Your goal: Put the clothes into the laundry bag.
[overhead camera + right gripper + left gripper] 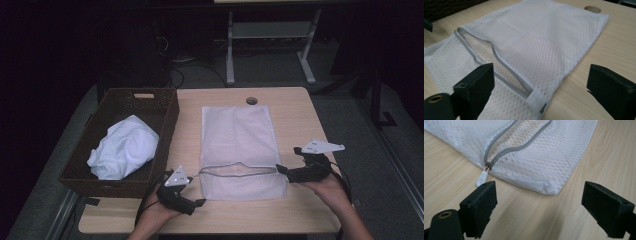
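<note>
A white mesh laundry bag (239, 135) lies flat in the middle of the table, its grey zipper (235, 169) unzipped and gaping near the front end. My left gripper (196, 192) is open at the bag's near left corner. In the left gripper view (539, 197) the white zipper pull (482, 178) lies just past the left jaw, and the bag's corner (549, 188) lies ahead between the jaws. My right gripper (288, 161) is open at the zipper's right end. In the right gripper view (540, 85) the bag's edge (536, 100) lies between the jaws, untouched.
A dark wicker basket (170, 120) stands at the table's left with a crumpled white cloth (125, 147) inside. A round cable hole (251, 100) sits at the far edge behind the bag. Bare wood (300, 115) lies to the bag's right.
</note>
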### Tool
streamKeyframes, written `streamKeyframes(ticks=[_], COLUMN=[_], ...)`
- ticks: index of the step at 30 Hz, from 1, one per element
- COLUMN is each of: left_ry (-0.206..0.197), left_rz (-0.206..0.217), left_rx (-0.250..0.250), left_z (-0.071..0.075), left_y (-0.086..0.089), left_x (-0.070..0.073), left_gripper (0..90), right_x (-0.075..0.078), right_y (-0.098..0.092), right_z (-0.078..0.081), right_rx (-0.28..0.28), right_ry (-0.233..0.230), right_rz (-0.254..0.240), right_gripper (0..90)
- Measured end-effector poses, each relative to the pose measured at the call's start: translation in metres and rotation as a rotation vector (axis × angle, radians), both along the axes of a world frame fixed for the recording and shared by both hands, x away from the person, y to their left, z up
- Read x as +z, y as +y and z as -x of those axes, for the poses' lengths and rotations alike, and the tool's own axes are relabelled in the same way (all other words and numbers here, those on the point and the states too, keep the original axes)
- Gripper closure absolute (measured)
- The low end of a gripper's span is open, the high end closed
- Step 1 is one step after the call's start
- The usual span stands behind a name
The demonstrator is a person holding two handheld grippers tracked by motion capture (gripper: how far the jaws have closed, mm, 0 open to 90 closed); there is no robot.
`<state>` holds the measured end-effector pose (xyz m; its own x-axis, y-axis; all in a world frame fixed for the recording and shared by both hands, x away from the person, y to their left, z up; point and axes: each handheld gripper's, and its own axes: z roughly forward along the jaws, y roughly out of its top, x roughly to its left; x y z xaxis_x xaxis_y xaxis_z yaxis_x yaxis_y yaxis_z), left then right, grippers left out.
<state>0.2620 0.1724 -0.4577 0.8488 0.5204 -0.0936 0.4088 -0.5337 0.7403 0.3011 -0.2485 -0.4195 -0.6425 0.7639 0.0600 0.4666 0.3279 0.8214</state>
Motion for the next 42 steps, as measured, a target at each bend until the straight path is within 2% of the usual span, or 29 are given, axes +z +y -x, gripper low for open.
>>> streamKeyframes(ticks=[4,6,9,15,16,19,24,25,27,30,34,37,38,40,41,42], left_ry=[0.0,0.0,-0.001,0.001,0.002,0.007,0.009,0.009,0.011,0.01,0.011,0.013,0.014,0.013,0.014,0.013], left_rz=[0.0,0.001,-0.002,0.005,0.003,0.005,0.003,0.004,0.006,0.004,0.006,0.009,0.01,0.009,0.01,0.009], left_rx=[0.001,0.001,0.002,0.005,0.004,0.001,-0.002,0.0,0.003,0.001,-0.001,-0.002,-0.003,-0.005,-0.005,-0.005], left_z=[0.0,0.0,-0.001,0.0,0.0,0.0,0.0,0.0,-0.001,-0.001,0.0,0.0,0.0,0.0,0.0,0.0], left_y=[0.0,0.0,0.0,0.0,0.0,0.0,0.0,0.0,0.0,0.0,0.001,0.0,0.0,0.0,0.0,0.0], left_x=[0.0,0.0,0.0,0.0,0.0,-0.001,-0.001,-0.001,-0.001,-0.001,0.0,-0.001,0.0,0.0,0.0,0.0], left_gripper=[12.5,12.6,12.6,12.5,12.6,12.6,12.6,12.6,12.6,12.7,12.8,12.8,12.8,12.8,12.9,12.8], right_x=[0.003,0.003,0.003,0.005,0.003,0.003,0.003,0.003,0.003,0.003,0.0,-0.008,-0.013,-0.015,-0.02,-0.023], right_y=[0.003,0.003,0.005,0.009,0.011,0.012,0.017,0.017,0.018,0.022,0.025,0.028,0.028,0.027,0.025,0.025], right_z=[-0.009,-0.015,-0.021,-0.033,-0.038,-0.041,-0.052,-0.054,-0.06,-0.069,-0.079,-0.085,-0.09,-0.091,-0.095,-0.097], right_rx=[0.005,0.002,0.012,0.026,0.021,0.027,0.02,0.013,0.015,0.017,-0.005,-0.02,-0.037,-0.045,-0.064,-0.068], right_ry=[0.019,0.025,0.044,0.045,0.07,0.067,0.094,0.094,0.112,0.127,0.119,0.12,0.121,0.123,0.134,0.142], right_rz=[0.01,-0.01,-0.001,-0.003,0.005,0.02,0.021,0.004,0.002,0.009,-0.007,0.016,0.032,0.037,0.051,0.058], right_gripper=[14.6,16.4,16.7,24.2,25.3,28.4,34.1,36.9,38.1,44.1,54.2,59.8,65.2,67.2,74.3,76.4])
